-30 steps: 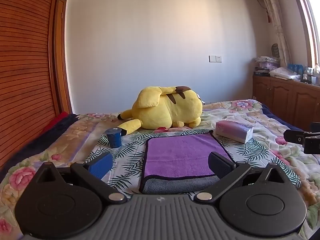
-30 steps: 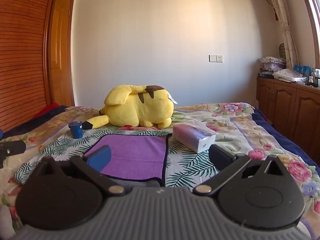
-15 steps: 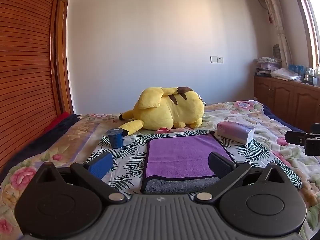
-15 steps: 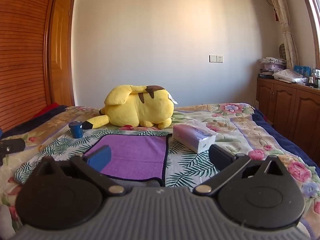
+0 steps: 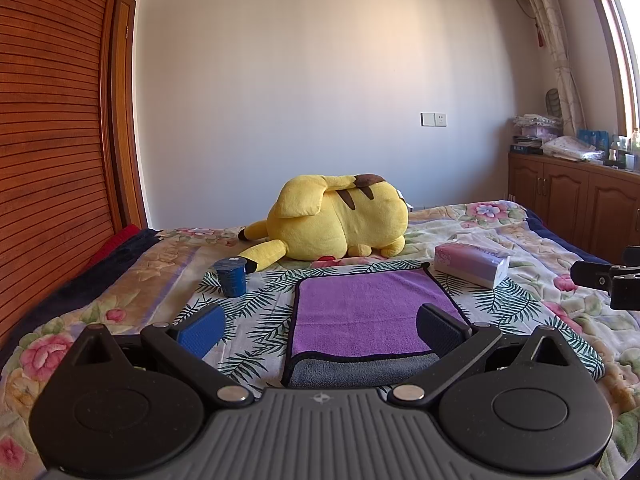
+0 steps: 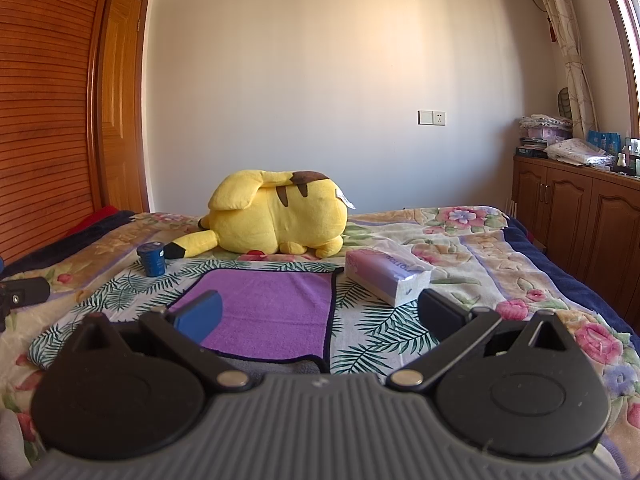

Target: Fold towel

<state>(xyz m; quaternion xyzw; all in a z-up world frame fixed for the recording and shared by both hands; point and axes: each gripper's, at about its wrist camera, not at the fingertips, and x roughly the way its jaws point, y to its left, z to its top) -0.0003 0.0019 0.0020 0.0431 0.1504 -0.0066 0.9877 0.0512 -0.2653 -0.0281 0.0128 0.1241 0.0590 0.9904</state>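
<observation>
A purple towel [image 5: 360,312] with a dark edge lies flat on the bed, folded over so its grey underside [image 5: 360,372] shows along the near edge. It also shows in the right wrist view [image 6: 276,312]. My left gripper [image 5: 320,330] is open and empty, just short of the towel's near edge. My right gripper [image 6: 320,316] is open and empty, near the towel's near right corner. The right gripper's tip shows at the right edge of the left wrist view [image 5: 600,280].
A yellow plush toy [image 5: 336,220] lies behind the towel. A blue cup [image 5: 231,276] stands to the towel's left and a tissue box [image 5: 472,266] to its right. The bed has a floral cover [image 5: 540,264]. Wooden cabinets [image 6: 580,220] stand at the right.
Both grippers stay open and empty. The left wrist view has shifted slightly, with the scene sitting a little lower; the towel has not moved.
</observation>
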